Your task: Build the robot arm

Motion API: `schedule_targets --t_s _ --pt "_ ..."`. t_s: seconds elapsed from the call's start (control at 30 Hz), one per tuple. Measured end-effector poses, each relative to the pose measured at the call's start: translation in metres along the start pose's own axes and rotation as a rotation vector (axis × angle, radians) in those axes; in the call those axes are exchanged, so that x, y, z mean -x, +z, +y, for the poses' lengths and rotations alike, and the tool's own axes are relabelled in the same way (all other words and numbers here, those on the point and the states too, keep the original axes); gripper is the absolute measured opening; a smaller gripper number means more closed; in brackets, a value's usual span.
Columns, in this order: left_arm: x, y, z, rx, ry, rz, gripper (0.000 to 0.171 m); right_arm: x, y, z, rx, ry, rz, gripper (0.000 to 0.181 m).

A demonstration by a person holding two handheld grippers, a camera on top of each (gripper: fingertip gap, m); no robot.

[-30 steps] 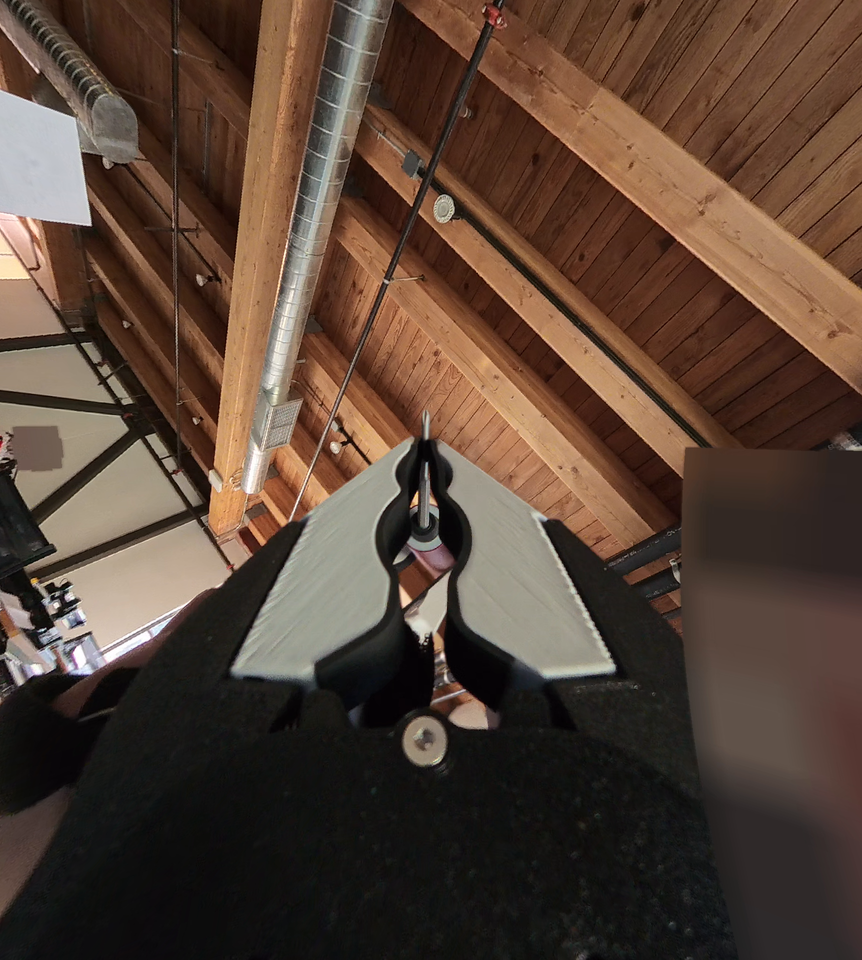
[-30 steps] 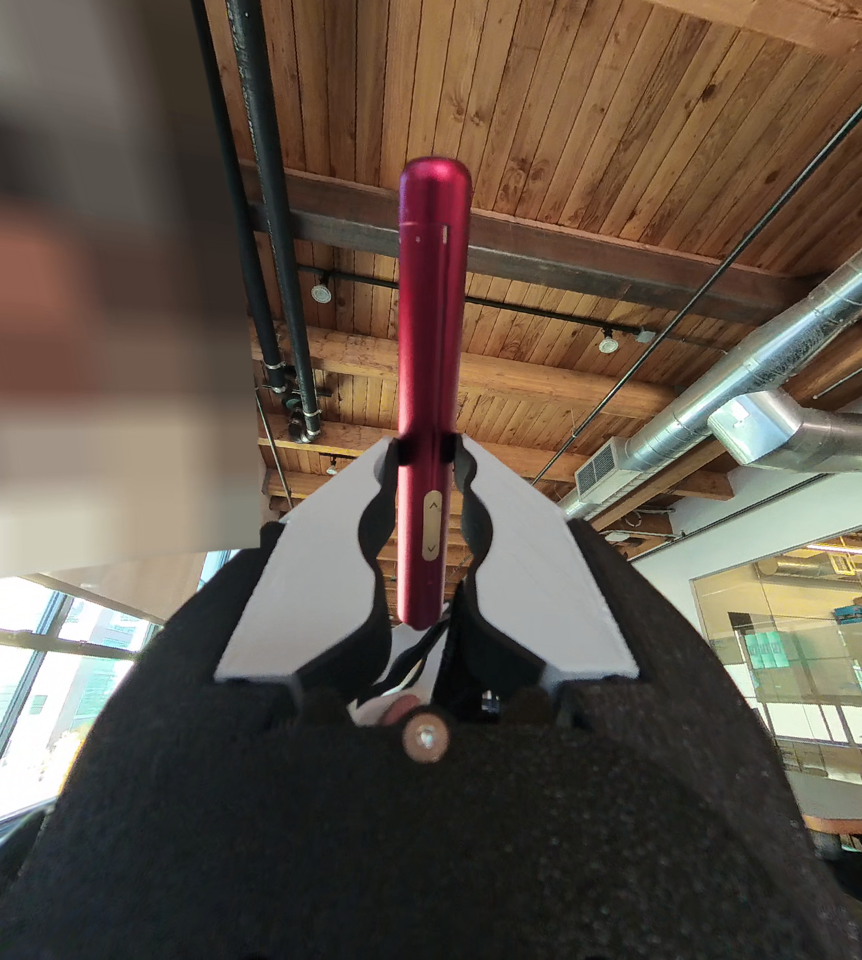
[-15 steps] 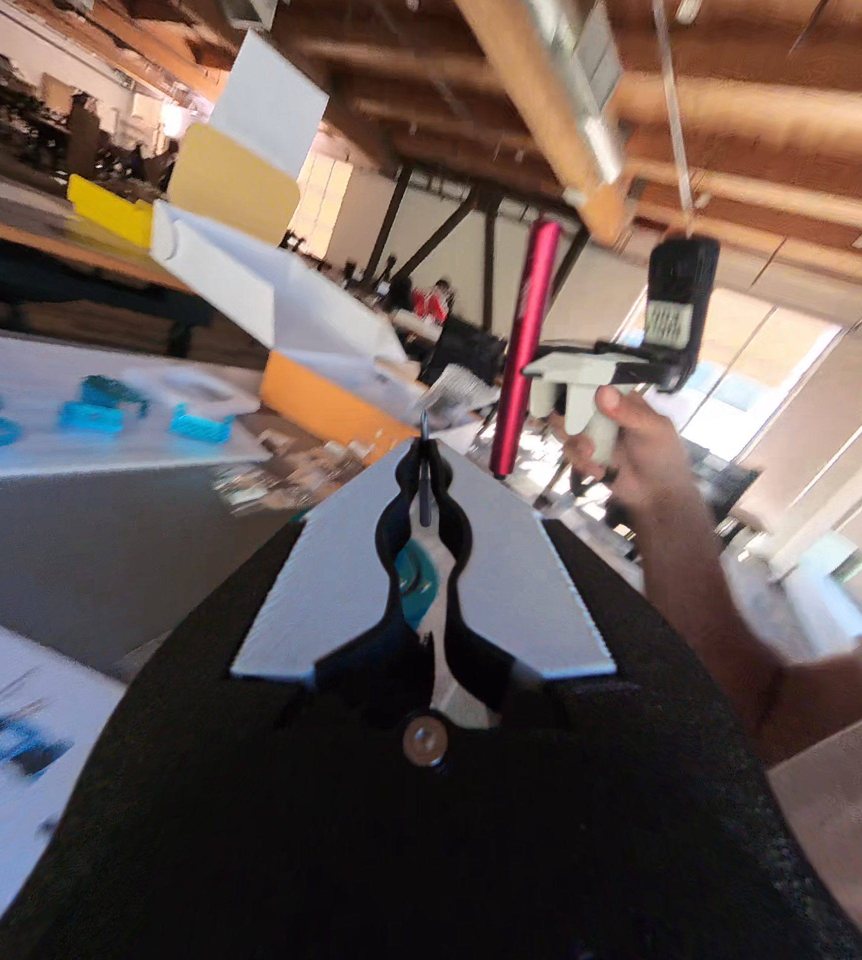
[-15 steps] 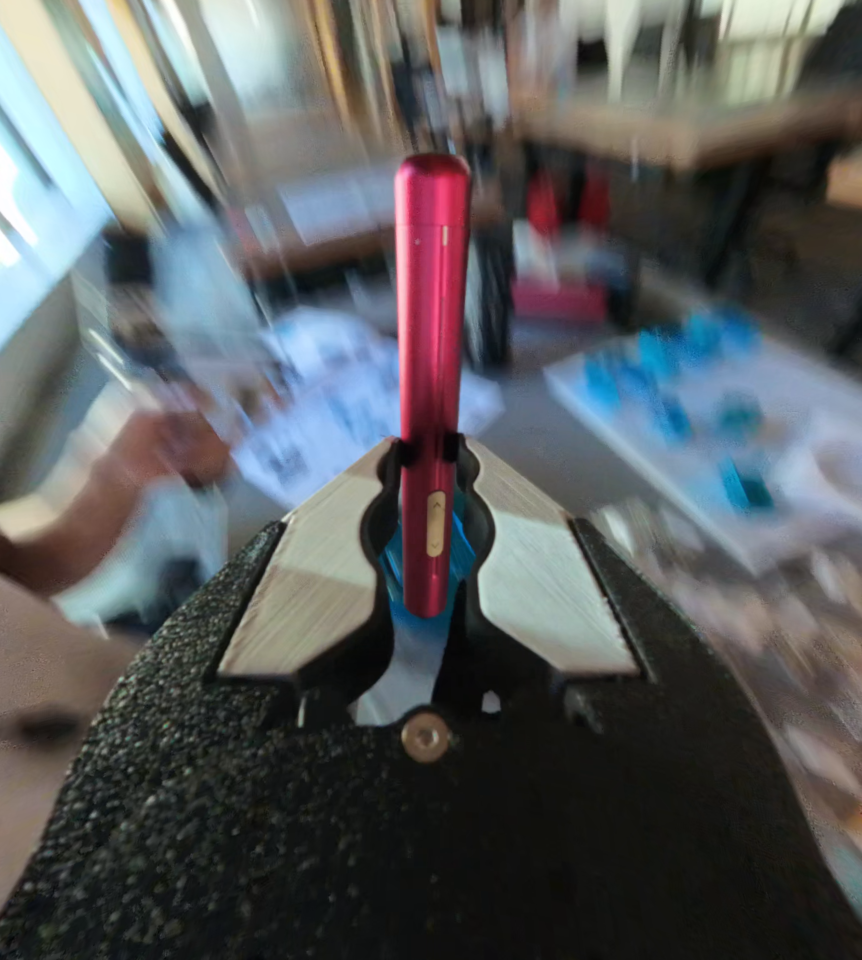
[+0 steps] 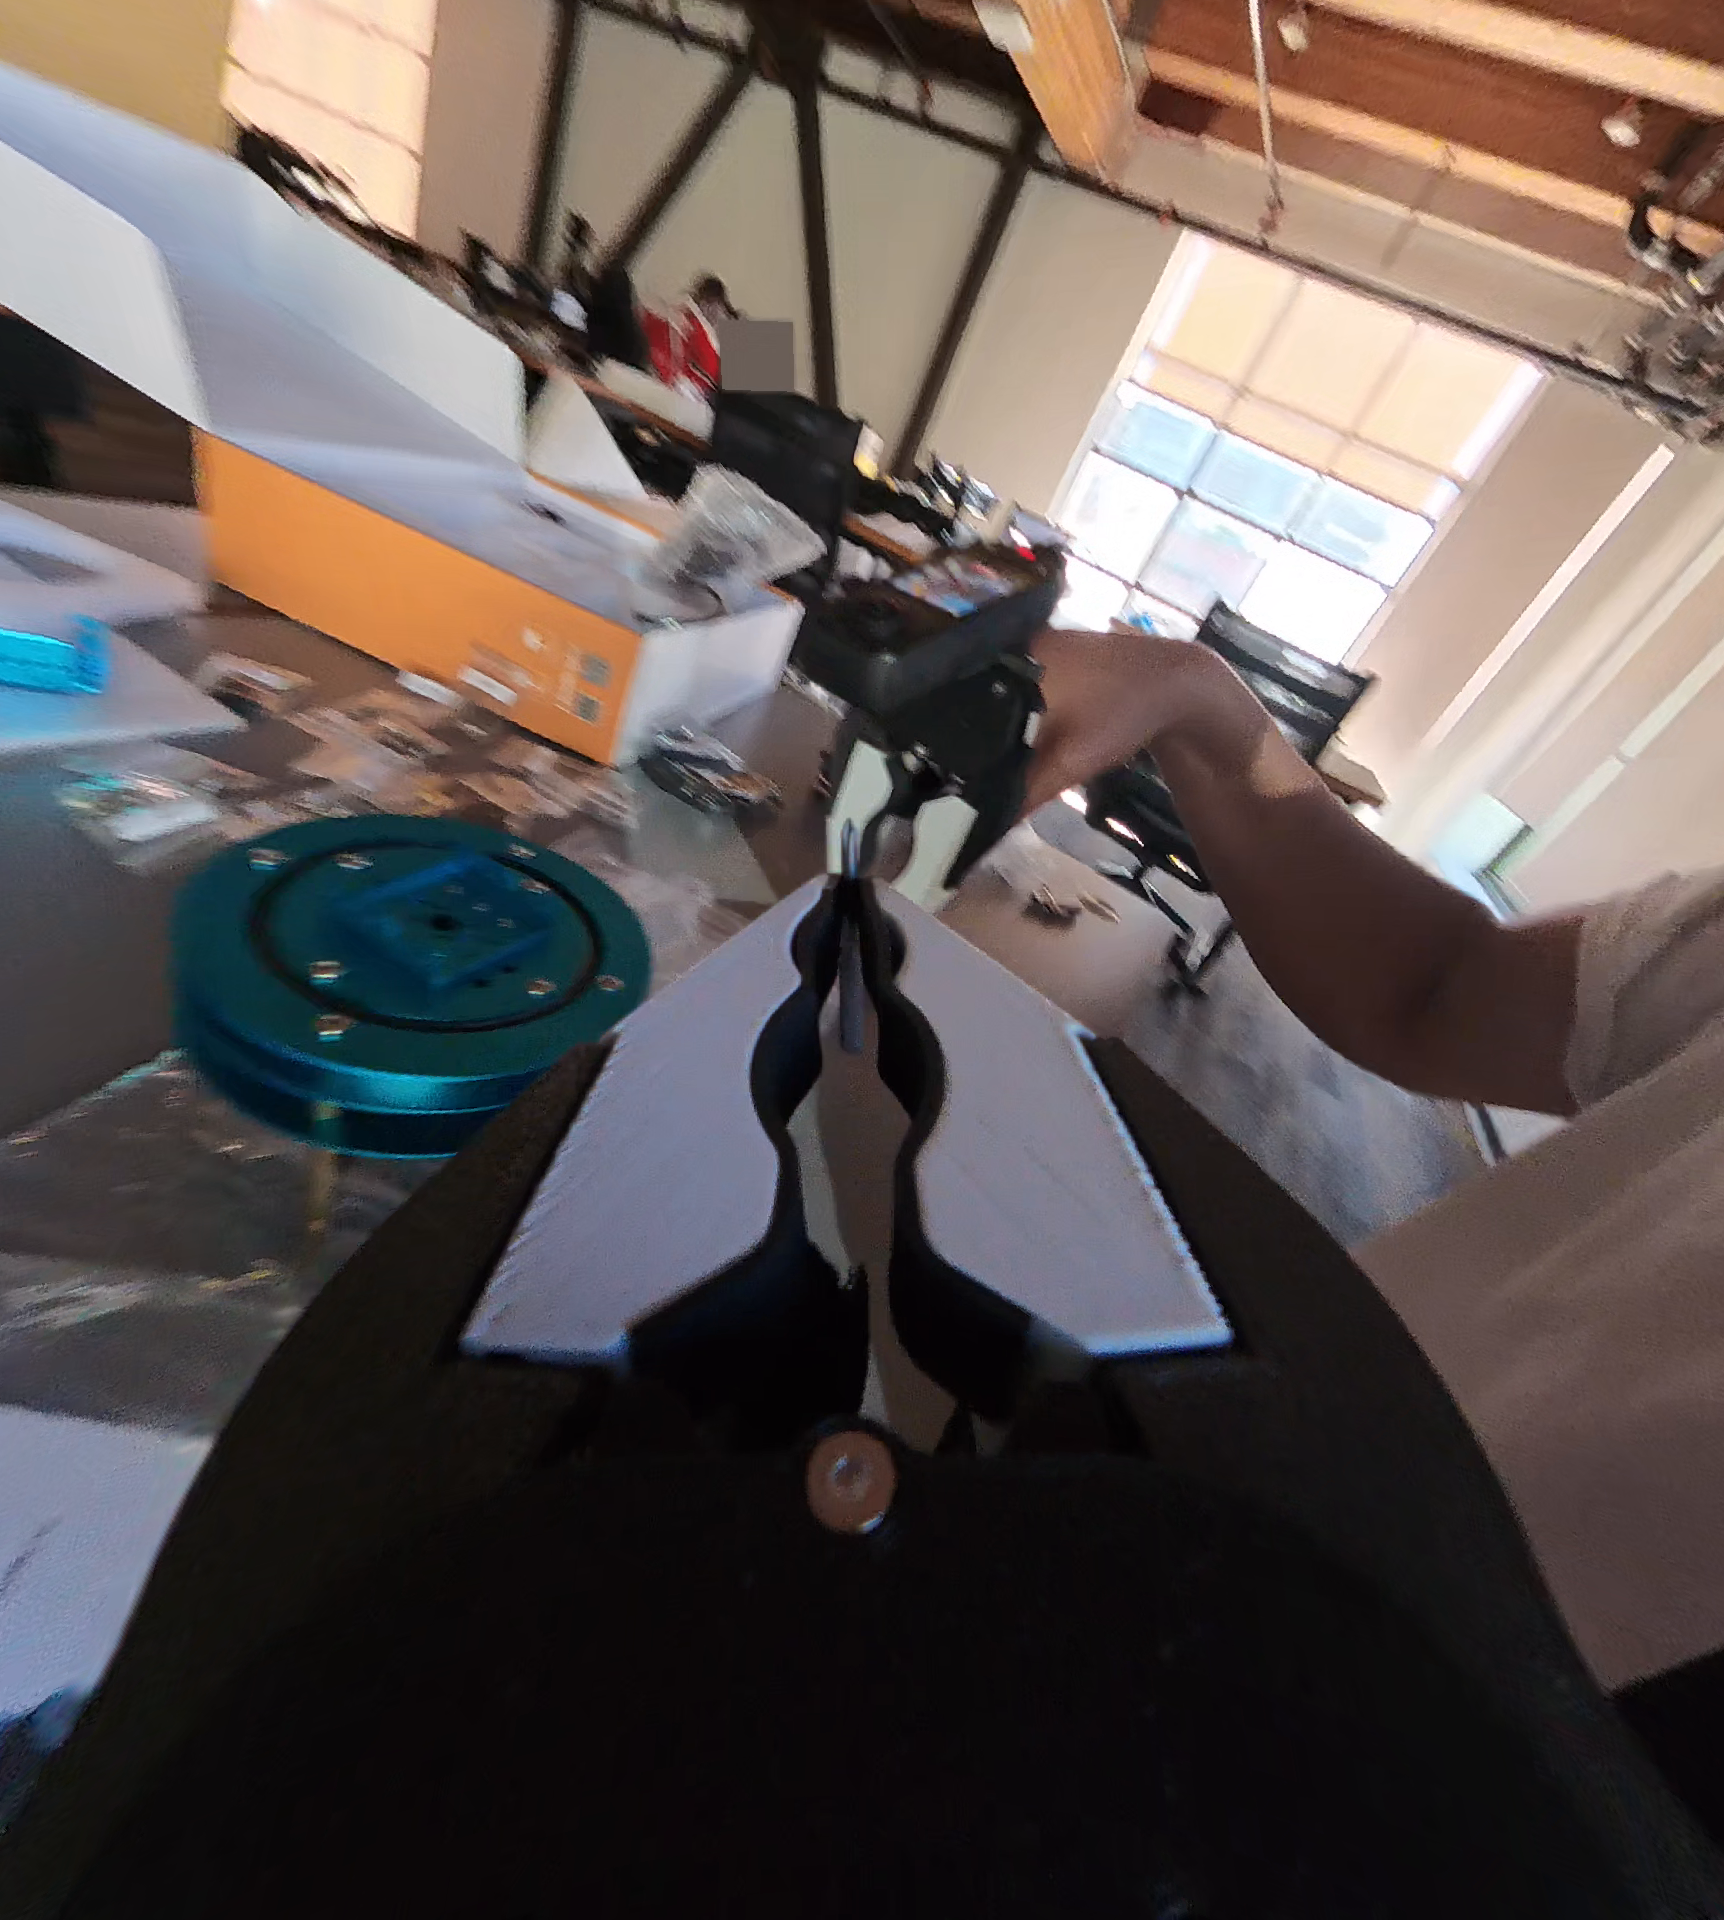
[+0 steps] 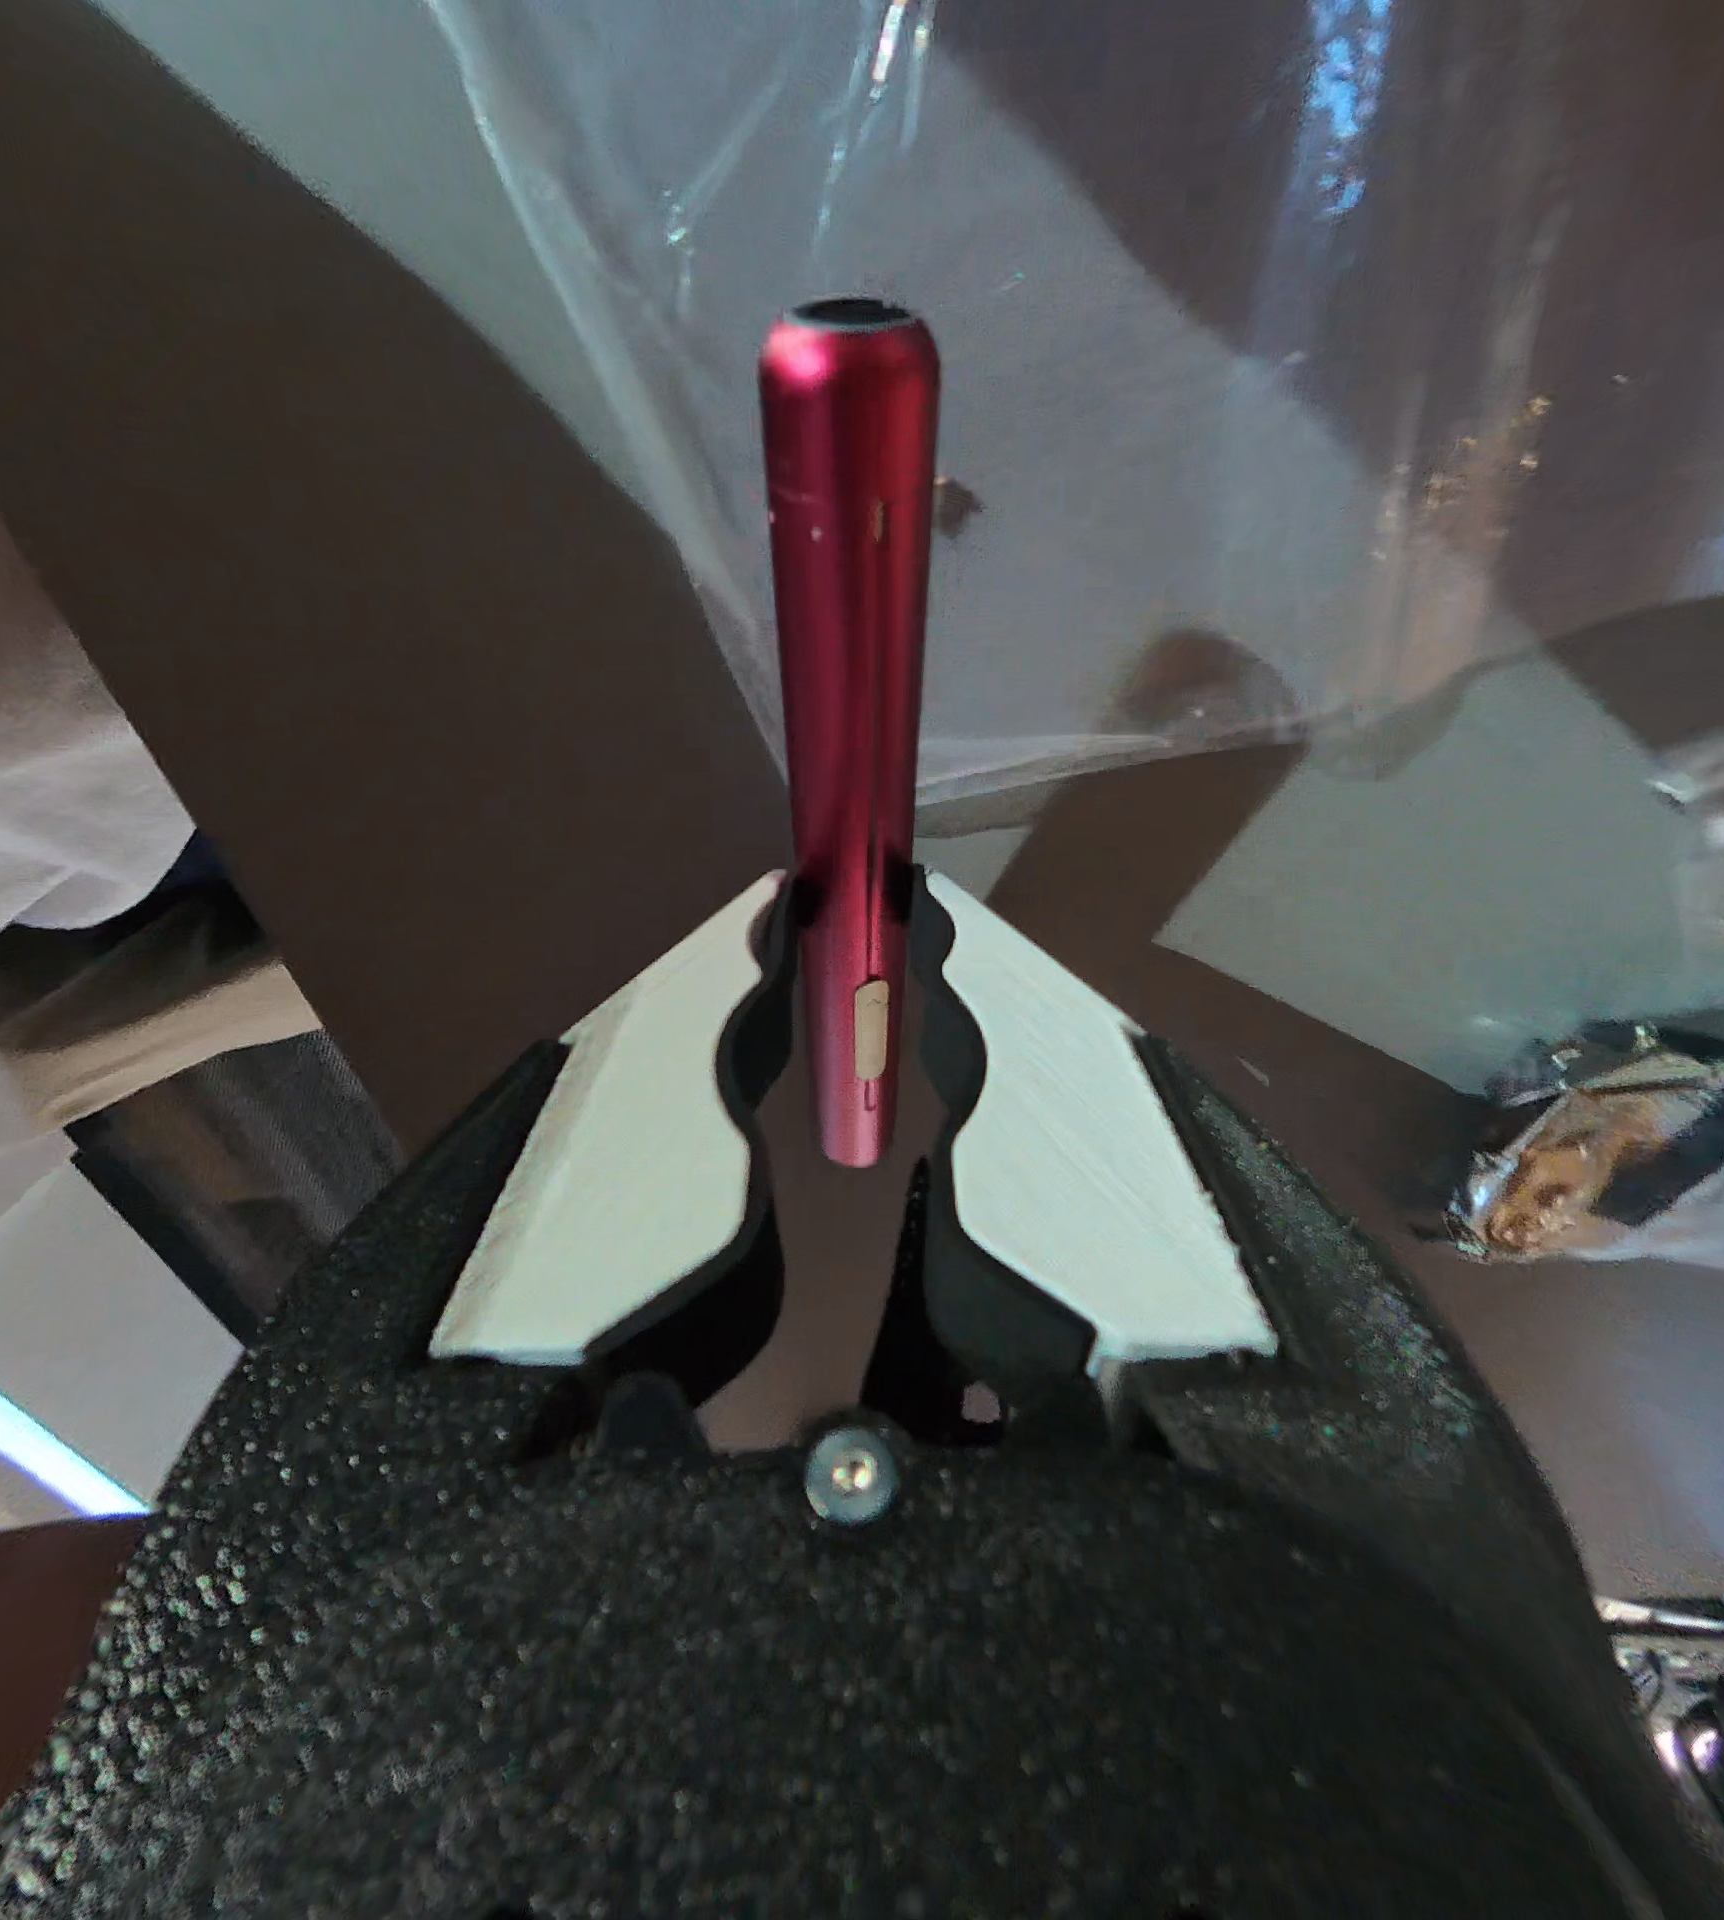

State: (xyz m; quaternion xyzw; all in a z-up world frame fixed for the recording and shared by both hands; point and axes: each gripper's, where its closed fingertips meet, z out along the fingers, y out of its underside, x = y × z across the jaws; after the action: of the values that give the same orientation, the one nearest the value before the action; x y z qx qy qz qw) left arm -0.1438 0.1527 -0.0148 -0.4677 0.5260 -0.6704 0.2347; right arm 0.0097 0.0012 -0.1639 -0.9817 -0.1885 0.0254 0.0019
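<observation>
My left gripper [image 5: 850, 883] is shut on a thin grey metal bit [image 5: 849, 956] whose pointed tip sticks out past the fingertips. A round teal metal disc [image 5: 411, 982] with a square block and small screws on top stands on the table to its left. My right gripper [image 6: 850, 894] is shut on a red metal pen-shaped tool [image 6: 850, 665] with a hollow dark end and a small gold button. It points down at the table and clear plastic film [image 6: 1201, 343]. The right gripper also shows in the left wrist view [image 5: 925, 727], held in a person's hand.
An orange and white open box [image 5: 401, 561] stands at the back of the table. Small parts and packets [image 5: 401, 727] lie scattered before it. A white tray with blue parts [image 5: 6, 655] is at the left. A crumpled foil packet [image 6: 1616, 1132] lies at the right. The round teal metal disc [image 5: 411, 982] is closer to my left gripper, around 12 cm from its tips; the right tips are 25 cm off.
Both grippers have swung down from the ceiling to the table. The right one now points down at the plastic film. Both keep their grip.
</observation>
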Motion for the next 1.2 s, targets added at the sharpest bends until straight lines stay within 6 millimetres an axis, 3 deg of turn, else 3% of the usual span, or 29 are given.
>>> schedule_targets --t_s 0.2,0.37,0.47,0.57,0.63,0.77,0.87,1.2 --pt "-0.028 0.056 0.045 0.259 0.055 0.19 0.001 0.007 0.019 0.008 0.028 -0.051 -0.043 0.019" --pt "-0.044 0.091 0.07 0.363 0.09 0.234 0.001 0.007 0.016 0.008 -0.112 -0.043 -0.045 0.02" --pt "-0.046 0.107 0.074 0.373 0.176 0.209 0.001 0.013 -0.015 0.0 -0.379 0.038 -0.01 0.027" --pt "-0.049 0.121 0.082 0.404 0.321 0.176 0.001 0.047 -0.077 -0.028 -0.911 0.066 -0.122 0.026" --pt "-0.052 0.13 0.089 0.431 0.411 0.168 0.0 0.063 -0.099 -0.029 -1.122 0.142 -0.254 0.02" --pt "-0.069 0.146 0.097 0.445 0.515 0.195 0.002 0.067 -0.096 -0.021 -1.242 0.216 -0.285 0.018" --pt "-0.08 0.159 0.099 0.442 0.518 0.213 0.003 0.077 -0.09 -0.016 -1.241 0.183 -0.338 0.012" --pt "-0.096 0.182 0.12 0.512 0.496 0.293 0.001 0.076 -0.077 0.017 -1.241 0.192 -0.344 0.006"
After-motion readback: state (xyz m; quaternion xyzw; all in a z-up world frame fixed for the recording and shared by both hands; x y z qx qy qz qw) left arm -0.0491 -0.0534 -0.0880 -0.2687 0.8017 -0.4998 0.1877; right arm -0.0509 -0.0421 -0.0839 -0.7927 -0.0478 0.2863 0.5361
